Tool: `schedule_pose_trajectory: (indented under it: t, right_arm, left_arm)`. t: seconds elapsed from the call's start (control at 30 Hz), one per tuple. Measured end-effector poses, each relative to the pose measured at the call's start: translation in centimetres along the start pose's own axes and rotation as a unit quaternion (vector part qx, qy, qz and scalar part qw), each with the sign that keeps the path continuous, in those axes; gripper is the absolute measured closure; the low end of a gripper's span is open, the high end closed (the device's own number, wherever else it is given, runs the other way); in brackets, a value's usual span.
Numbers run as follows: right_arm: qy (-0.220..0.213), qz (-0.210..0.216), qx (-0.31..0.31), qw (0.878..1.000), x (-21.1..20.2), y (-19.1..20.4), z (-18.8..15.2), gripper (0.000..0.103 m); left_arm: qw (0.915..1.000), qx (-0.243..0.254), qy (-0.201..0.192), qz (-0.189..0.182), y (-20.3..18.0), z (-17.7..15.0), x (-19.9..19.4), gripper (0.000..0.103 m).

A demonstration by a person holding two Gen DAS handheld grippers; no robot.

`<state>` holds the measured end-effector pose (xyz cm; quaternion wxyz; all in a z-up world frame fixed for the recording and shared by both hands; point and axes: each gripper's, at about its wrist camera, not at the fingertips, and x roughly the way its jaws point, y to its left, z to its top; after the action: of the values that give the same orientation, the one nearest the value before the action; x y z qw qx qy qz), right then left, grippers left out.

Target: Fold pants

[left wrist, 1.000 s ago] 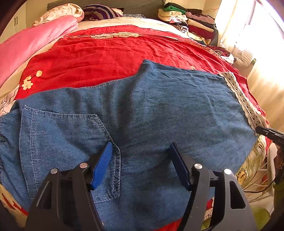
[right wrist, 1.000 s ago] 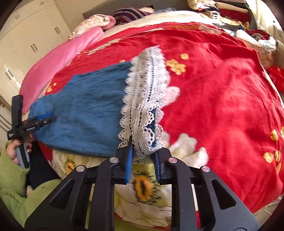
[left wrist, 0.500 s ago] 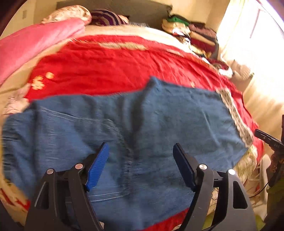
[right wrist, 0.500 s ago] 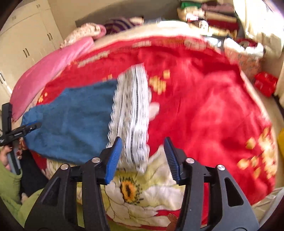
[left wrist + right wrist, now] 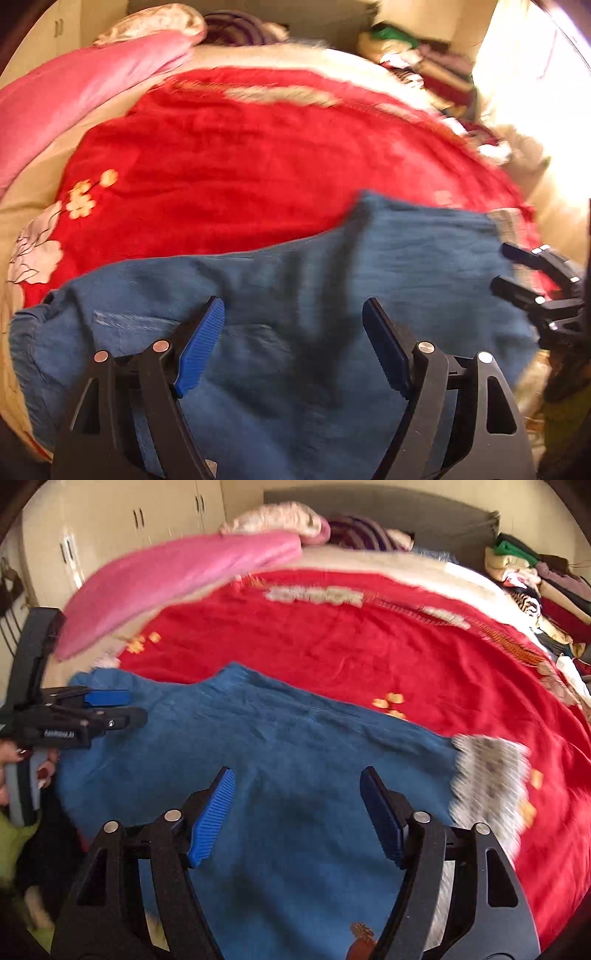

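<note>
Bed (image 5: pixel 369 642) under a red blanket (image 5: pixel 258 166), filling mid-frame. Pink quilt (image 5: pixel 177 572) upper left, cream wardrobe doors (image 5: pixel 147 513) behind it. Stack of folded clothes (image 5: pixel 535 579) at upper right. Denim pants (image 5: pixel 277 757) lie flat across the lower frame, lace hem (image 5: pixel 487 786) at right. Left tool (image 5: pixel 293 347) and right tool (image 5: pixel 297 812): both spread wide above the denim, holding nothing.
</note>
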<state>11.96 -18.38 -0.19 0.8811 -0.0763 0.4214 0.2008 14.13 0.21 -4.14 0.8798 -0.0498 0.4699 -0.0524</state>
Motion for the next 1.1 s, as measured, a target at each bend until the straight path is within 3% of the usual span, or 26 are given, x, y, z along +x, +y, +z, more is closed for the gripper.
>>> schedule_pose_trajectory:
  t: [0.07,0.13,0.33,0.5,0.53,0.7,0.83,1.1]
  right_arm:
    - [0.026,-0.026,0.002,0.999,1.8,-0.6,0.3,0.038]
    - [0.036,-0.062,0.011,0.997,2.8,-1.8,0.1,0.029]
    - [0.017,-0.032,0.096,0.995,2.3,-6.1,-1.6,0.029]
    - [0.009,-0.046,0.077,0.996,1.1,-5.0,-1.1,0.027]
    - [-0.007,-0.042,0.065,0.997,-0.2,-4.4,-1.1,0.024]
    - [-0.037,-0.045,0.052,0.997,-4.5,-3.6,-2.5,0.02]
    - [-0.032,-0.045,0.059,0.997,-6.1,-3.2,-4.5,0.019]
    - [-0.01,-0.026,0.048,0.998,-6.2,-1.1,-6.8,0.018]
  left_arm:
    - [0.9998,-0.011,-0.002,0.016,1.3,0.1,0.5,0.027]
    - [0.9997,-0.018,-0.005,0.015,2.3,0.1,0.5,0.027]
    - [0.9996,-0.001,-0.013,0.025,2.1,-0.3,0.9,0.027]
    - [0.9996,0.002,-0.019,0.019,2.0,-0.3,0.1,0.023]
    - [0.9996,0.006,-0.02,0.017,1.8,-0.4,-0.2,0.017]
    - [0.9994,0.018,-0.028,-0.004,0.1,-1.4,-2.6,0.016]
    - [0.9987,0.036,-0.033,-0.014,-1.6,-2.6,-3.8,0.006]
    - [0.9957,0.089,-0.015,-0.019,-4.3,-4.8,-4.5,0.005]
